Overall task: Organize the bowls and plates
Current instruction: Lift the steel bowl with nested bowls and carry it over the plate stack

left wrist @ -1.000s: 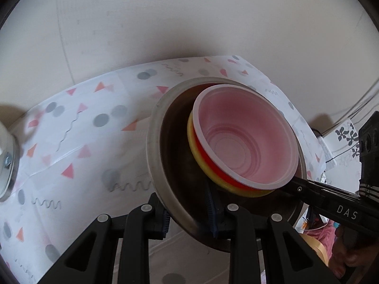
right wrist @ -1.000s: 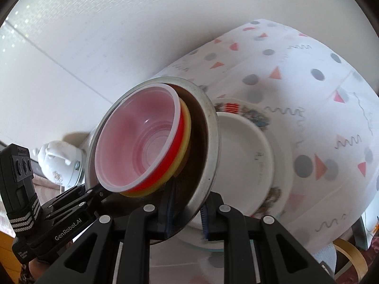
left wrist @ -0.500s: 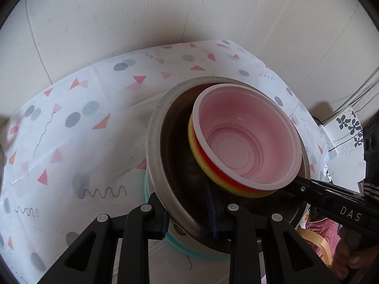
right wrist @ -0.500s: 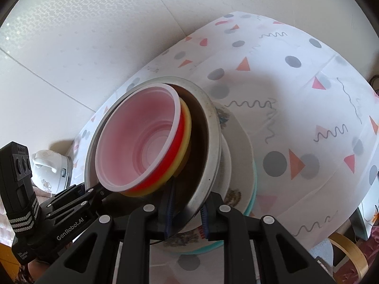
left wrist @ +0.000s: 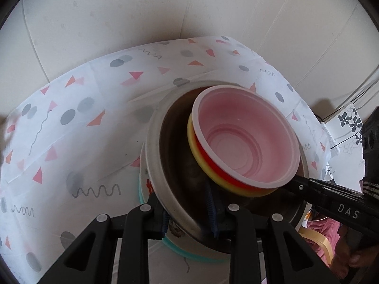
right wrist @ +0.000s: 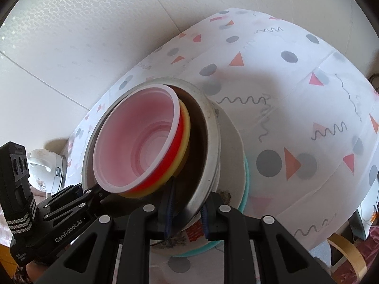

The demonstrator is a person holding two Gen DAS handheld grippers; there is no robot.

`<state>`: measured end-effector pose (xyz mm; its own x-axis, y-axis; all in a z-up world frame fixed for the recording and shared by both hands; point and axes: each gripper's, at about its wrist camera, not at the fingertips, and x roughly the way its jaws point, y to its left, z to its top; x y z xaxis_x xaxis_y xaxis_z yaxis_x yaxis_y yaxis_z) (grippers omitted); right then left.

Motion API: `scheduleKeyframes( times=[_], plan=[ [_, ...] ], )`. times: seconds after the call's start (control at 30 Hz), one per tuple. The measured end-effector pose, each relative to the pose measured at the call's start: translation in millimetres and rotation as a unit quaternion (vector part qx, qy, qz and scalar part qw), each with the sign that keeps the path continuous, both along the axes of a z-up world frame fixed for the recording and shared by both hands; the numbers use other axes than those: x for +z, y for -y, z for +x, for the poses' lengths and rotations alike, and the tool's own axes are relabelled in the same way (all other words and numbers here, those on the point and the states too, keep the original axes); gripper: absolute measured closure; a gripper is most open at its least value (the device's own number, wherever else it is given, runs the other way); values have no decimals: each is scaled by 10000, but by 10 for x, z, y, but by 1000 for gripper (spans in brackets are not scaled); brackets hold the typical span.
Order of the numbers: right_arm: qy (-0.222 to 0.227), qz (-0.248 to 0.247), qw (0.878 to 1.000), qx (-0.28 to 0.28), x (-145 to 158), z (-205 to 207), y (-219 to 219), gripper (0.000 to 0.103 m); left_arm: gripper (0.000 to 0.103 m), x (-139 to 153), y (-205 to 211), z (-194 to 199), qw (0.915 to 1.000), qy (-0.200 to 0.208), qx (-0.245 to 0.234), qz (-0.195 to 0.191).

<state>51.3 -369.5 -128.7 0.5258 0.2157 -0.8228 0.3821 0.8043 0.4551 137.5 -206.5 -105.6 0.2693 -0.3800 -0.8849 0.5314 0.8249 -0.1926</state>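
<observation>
Both grippers, left gripper (left wrist: 189, 215) and right gripper (right wrist: 186, 215), were closed on the metal bowl (left wrist: 155, 165) rim; nested bowls (left wrist: 244, 142) inside, plates (right wrist: 236, 139) just below. Lowering seemingly remained.

Both views are brightly and evenly lit. Soft shadows are cast on the tablecloth (right wrist: 296, 90) beside the metal bowl (right wrist: 208, 142). Straight lines are bent by fisheye distortion; corners are blacked out.
</observation>
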Motion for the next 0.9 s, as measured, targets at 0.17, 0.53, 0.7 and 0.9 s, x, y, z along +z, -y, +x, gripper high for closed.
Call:
scheduleKeyframes(
  times=[0.17, 0.53, 0.7, 0.9],
  plan=[
    [4, 26, 10000, -40, -13, -11, 10, 84, 76, -5, 2, -15, 10000, 45, -9, 9],
    [-8, -214, 9998, -28, 14, 10, -2, 84, 73, -1, 4, -32, 10000, 64, -25, 42],
    [-10, -387, 9993, 2, 30, 28, -20, 84, 72, -3, -4, -38, 9999, 36, -49, 81],
    [-64, -636, 9979, 61, 48, 59, -44, 84, 72, -5, -44, -45, 9999, -140, 14, 28]
  ],
)
